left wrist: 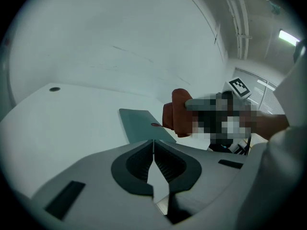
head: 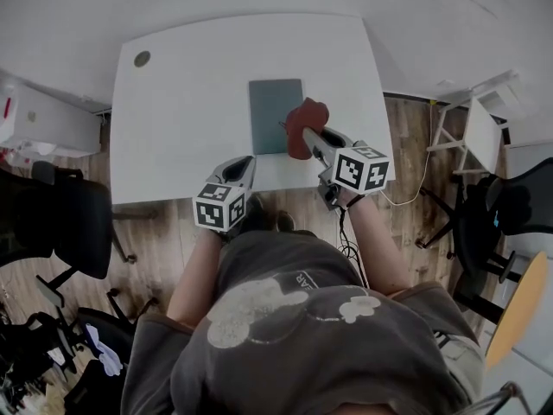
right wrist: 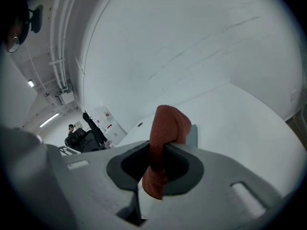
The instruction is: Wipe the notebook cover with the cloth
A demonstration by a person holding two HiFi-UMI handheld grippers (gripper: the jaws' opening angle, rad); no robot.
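Your right tongs (right wrist: 158, 153) pinch the cloth (right wrist: 168, 123), your left tongs (left wrist: 153, 150) sit closed and empty; wiping could slide the unpinned notebook (head: 272, 111).

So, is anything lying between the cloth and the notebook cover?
Nothing visible. The right gripper holds the red cloth at the right edge of the notebook, whose cover is bare. The left gripper, shut and empty, is at the table front edge, off the notebook.

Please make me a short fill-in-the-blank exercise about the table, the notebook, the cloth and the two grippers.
1. The right gripper is clamped on the ___.
2. The jaws of the left gripper are ___ and hold nothing.
3. The notebook lies closed on the white ___.
Missing words: cloth; shut; table.
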